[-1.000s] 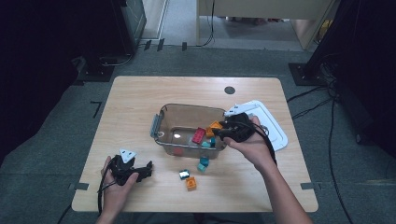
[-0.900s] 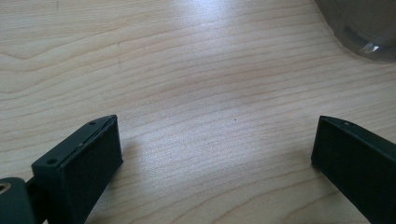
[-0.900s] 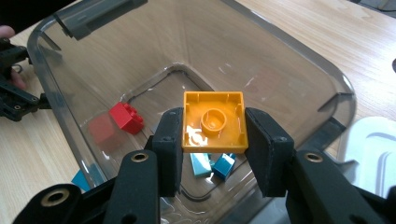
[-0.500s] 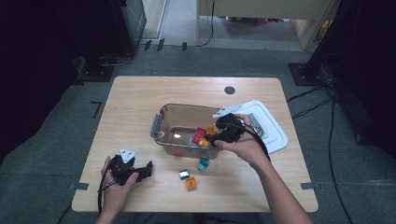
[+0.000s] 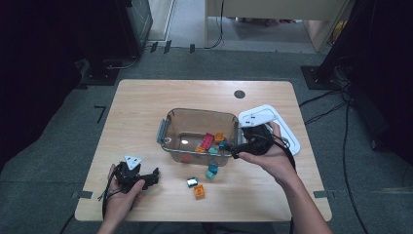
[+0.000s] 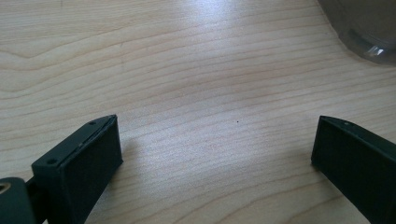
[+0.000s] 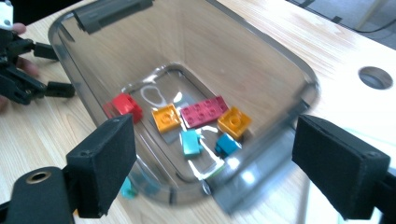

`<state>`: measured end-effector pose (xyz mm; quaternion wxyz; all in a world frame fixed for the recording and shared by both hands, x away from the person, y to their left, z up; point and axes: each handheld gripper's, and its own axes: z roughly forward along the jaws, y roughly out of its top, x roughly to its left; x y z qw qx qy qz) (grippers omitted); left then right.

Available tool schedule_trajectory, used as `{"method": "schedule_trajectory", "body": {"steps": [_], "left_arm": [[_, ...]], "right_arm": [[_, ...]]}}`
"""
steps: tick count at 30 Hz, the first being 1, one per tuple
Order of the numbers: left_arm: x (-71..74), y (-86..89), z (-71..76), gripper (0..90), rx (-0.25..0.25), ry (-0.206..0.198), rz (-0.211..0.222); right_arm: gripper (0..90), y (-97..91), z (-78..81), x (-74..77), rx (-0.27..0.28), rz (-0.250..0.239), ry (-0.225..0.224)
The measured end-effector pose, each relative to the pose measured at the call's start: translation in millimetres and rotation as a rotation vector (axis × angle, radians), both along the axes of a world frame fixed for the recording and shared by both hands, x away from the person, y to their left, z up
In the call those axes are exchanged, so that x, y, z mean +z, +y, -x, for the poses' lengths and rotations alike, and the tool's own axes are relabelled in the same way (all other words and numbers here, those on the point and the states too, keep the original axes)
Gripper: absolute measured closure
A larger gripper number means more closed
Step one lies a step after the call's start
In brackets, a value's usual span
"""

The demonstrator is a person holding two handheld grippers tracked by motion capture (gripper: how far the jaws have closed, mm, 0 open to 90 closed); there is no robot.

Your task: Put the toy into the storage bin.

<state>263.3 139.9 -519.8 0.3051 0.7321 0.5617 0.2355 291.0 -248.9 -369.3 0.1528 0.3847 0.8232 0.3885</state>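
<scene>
A clear plastic bin (image 5: 168,127) stands mid-table and holds several bricks: dark red (image 5: 208,140), orange (image 5: 219,137) and teal (image 5: 213,151). My right gripper (image 5: 233,148) hovers at the bin's right rim. Its jaws have just been opening and stand wide, with nothing pressed between them. In the right gripper view (image 7: 215,154) the red brick (image 7: 123,105), two orange bricks (image 7: 167,117), the dark red plate (image 7: 204,111) and the teal brick (image 7: 190,142) lie on the bin floor. My left gripper (image 5: 155,175) rests open on the table at the front left, its jaws (image 6: 215,144) over bare wood.
Three loose bricks lie in front of the bin: teal (image 5: 211,173), green (image 5: 192,182) and orange (image 5: 198,191). The white lid (image 5: 285,127) lies to the right of the bin, behind my right hand. A round hole (image 5: 239,94) is in the tabletop further back.
My right gripper reached left over the bin, then drew back to its right rim with its jaws spread. The orange brick seen at its tips earlier is no longer there. The left gripper stayed put.
</scene>
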Motion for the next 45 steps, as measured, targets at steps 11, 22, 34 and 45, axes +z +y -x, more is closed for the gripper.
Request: {"method": "schedule_trajectory", "body": {"steps": [11,22,34,45], "left_arm": [[1.2,5.0,2.4,1.4,-0.038,0.014,-0.005],[5.5,-0.9,9.4,16.0,-0.061,0.008,-0.006],[1.9,-0.2,11.3,22.5,-0.079,-0.038,0.013],[1.3,-1.1,10.0,18.4,-0.091,-0.034,0.011]], "right_arm": [[12.5,-24.9,39.5,-31.9,-0.084,0.014,0.007],[15.8,0.0,60.7,-96.5,-0.072,-0.012,0.095],[35.9,61.1,61.2,-121.4,-0.015,-0.036,0.086],[60.8,74.2,58.5,-136.6,-0.003,0.002,0.033]]}}
